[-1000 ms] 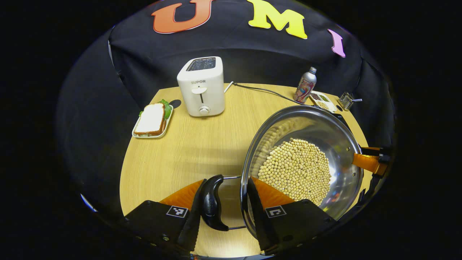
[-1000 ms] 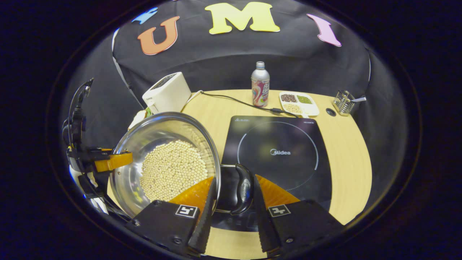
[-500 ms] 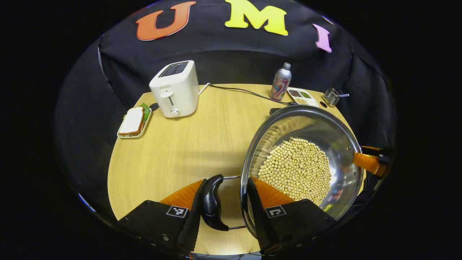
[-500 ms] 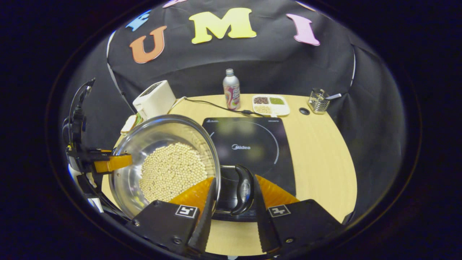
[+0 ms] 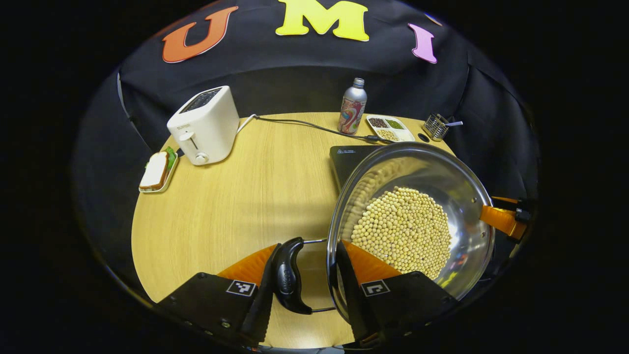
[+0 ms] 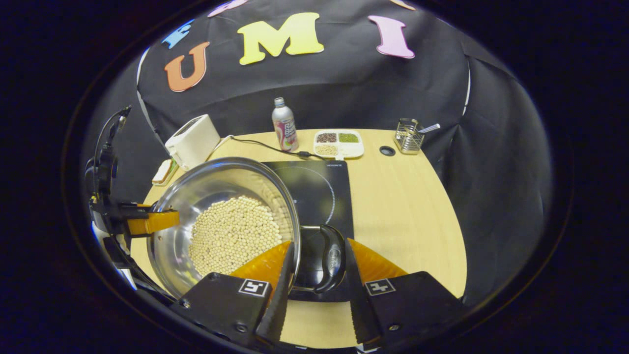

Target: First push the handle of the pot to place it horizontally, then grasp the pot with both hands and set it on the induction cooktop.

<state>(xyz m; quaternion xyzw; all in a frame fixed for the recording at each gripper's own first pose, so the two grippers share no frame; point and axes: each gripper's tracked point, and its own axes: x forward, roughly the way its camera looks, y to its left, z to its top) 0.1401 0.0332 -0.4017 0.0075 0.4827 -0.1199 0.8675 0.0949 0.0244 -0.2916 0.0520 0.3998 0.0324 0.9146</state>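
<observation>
A steel pot (image 5: 462,196) with soybeans in it hangs above the wooden table between both grippers. My left gripper (image 5: 304,290) is shut on the pot's black left handle (image 5: 287,275), one finger outside the grip and the other inside the rim. My right gripper (image 6: 317,285) is shut the same way on the black right handle (image 6: 333,258). The black induction cooktop (image 6: 319,191) lies flat beneath and beyond the pot (image 6: 196,196), whose bowl covers its left part. The cooktop's corner (image 5: 346,157) peeks out behind the rim. The left gripper (image 6: 147,221) shows at the pot's far side.
A white toaster (image 5: 201,125) and a plated sandwich (image 5: 156,171) stand at the table's far left. A bottle (image 5: 352,105), a divided tray of grains (image 5: 390,129) and a wire holder (image 5: 437,127) line the back edge. A black cable (image 5: 304,125) runs to the cooktop.
Both grippers have carried the pot to the right across the table, so the toaster has slid left in view and the pot now overlaps the cooktop. Both grips are unchanged.
</observation>
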